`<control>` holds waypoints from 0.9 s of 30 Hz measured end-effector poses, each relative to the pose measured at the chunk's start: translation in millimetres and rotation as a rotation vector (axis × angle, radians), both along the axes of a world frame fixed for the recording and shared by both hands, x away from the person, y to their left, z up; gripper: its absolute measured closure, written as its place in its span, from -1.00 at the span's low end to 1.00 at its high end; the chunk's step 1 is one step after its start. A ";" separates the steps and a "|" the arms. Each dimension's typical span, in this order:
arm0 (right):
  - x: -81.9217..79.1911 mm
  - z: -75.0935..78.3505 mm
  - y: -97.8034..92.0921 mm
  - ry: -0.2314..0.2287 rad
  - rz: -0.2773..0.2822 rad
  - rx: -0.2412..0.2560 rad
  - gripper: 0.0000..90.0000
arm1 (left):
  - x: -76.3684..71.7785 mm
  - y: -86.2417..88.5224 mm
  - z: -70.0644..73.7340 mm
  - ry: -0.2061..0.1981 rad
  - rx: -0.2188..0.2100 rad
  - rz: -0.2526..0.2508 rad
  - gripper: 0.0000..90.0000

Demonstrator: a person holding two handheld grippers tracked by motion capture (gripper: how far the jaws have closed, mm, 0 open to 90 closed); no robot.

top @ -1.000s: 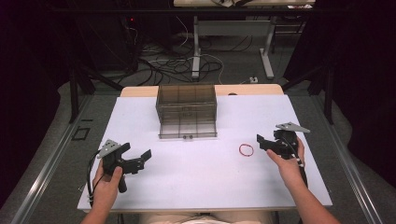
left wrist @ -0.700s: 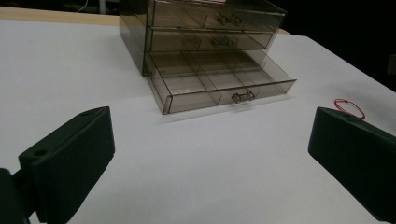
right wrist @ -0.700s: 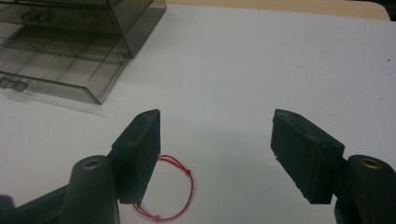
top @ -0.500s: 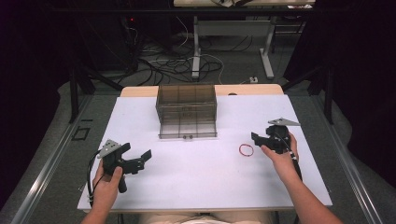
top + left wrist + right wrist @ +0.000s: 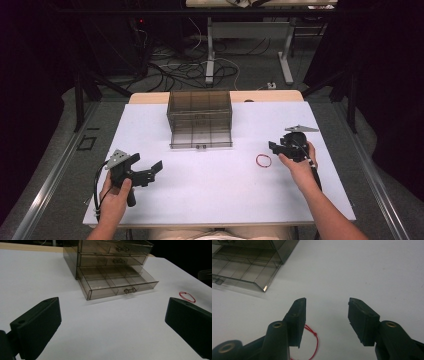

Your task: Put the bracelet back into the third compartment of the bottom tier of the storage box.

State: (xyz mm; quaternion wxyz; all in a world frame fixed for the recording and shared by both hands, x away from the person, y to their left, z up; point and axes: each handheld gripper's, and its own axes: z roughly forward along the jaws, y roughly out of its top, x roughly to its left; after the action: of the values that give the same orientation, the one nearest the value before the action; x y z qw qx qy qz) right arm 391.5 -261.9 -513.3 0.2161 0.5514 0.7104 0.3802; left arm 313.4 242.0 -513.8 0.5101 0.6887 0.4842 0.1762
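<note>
Reach-to-pick step: right gripper [image 5: 274, 146], jaws apart and empty, sits just right of the red rubber band [image 5: 263, 160] lying on the white table [image 5: 210, 190], probably bound for the open bottom drawer [image 5: 201, 139]; next, lower and close on it; left gripper [image 5: 154, 168] wide open, idle.

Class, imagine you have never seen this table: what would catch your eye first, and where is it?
First, the smoky see-through drawer box at the far middle of the white table, its bottom drawer pulled out and empty. Next, the small red rubber band lying flat to its right, just in front of the right gripper, whose jaws stand open. The left gripper waits open at the near left.
</note>
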 end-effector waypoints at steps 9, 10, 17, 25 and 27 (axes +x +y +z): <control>3.5 -4.2 1.6 0.031 0.004 0.006 0.23 | 0.0 0.0 -0.1 0.006 0.003 -0.003 -0.99; 3.8 -4.8 1.7 0.032 0.013 0.007 0.24 | 0.0 0.0 -0.1 0.007 0.003 -0.002 -0.99; 5.0 -12.0 5.6 0.050 0.039 -0.009 0.32 | 0.3 -0.3 -0.5 0.006 0.003 0.000 -0.99; 7.0 -18.5 8.2 0.073 0.043 -0.024 0.41 | 0.7 -0.7 -1.1 0.006 0.006 -0.003 -0.99; 7.4 -20.0 7.7 0.081 0.046 -0.021 0.44 | 0.6 -0.8 -1.1 0.007 0.007 -0.004 -0.99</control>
State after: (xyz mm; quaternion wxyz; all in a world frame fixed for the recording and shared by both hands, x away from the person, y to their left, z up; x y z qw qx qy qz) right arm 398.9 -254.2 -533.2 0.1844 0.5477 0.7349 0.3549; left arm 314.0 241.3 -514.9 0.5064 0.6921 0.4839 0.1745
